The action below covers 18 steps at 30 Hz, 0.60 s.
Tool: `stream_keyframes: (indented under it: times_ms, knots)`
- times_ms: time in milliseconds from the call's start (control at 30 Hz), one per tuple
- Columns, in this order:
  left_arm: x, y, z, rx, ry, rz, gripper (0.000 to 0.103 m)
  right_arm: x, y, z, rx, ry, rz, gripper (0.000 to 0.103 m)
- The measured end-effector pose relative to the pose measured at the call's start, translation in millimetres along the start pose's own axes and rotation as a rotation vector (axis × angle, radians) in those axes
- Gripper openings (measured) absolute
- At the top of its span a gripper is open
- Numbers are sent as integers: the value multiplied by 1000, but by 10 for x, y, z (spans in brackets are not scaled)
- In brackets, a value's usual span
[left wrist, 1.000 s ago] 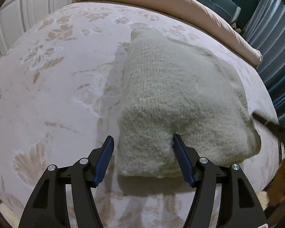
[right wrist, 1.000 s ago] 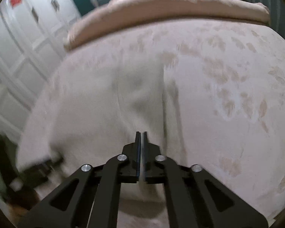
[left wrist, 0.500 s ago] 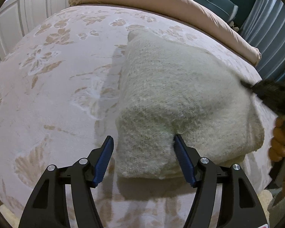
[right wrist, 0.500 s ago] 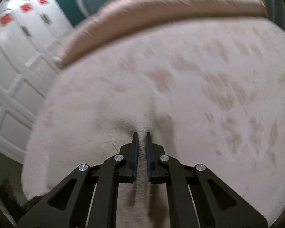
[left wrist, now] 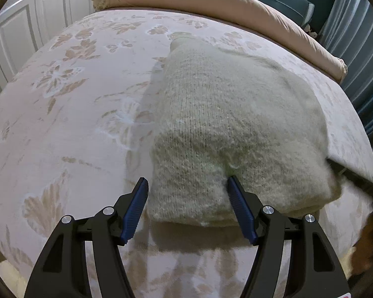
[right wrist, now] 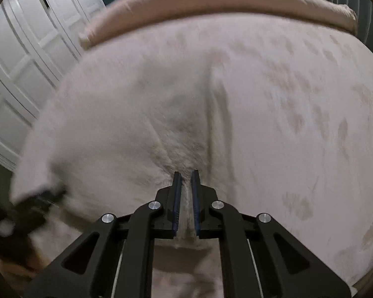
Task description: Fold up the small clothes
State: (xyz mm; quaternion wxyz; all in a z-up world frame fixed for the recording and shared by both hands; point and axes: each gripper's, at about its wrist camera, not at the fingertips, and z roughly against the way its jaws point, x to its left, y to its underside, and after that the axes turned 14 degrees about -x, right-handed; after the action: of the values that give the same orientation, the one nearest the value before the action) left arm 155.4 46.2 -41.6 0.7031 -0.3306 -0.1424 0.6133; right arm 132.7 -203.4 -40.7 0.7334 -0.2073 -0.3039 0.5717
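Observation:
A cream knitted sweater (left wrist: 226, 129) lies folded on the bed. My left gripper (left wrist: 186, 188) is open, its blue pads on either side of the sweater's near left corner, one finger (left wrist: 238, 203) pressing into the knit. In the blurred right wrist view the sweater (right wrist: 141, 129) fills the left half. My right gripper (right wrist: 185, 181) is nearly closed with a narrow gap, pinching a ridge of the sweater's near edge between its pads.
The bed has a pale floral cover (left wrist: 69, 114) and a rolled peach duvet (left wrist: 211, 2) at the far end. White cupboard doors (left wrist: 20, 24) stand to the left, teal curtains (left wrist: 360, 57) to the right. The bed's edge lies just below the grippers.
My right gripper has parted slightly from fully shut and shifted along the sweater's edge. My left gripper has stayed open at the same corner.

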Motion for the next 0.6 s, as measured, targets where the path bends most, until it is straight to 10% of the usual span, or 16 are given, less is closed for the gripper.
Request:
stream_keyframes:
  times_ms: [200, 600]
  knots:
    - [-39, 0, 240, -22, -7, 2, 63, -42, -170, 501, -100, -58, -89, 8]
    - [19, -102, -152, -21, -111, 36, 79, -44, 129, 85, 34, 62, 42, 10]
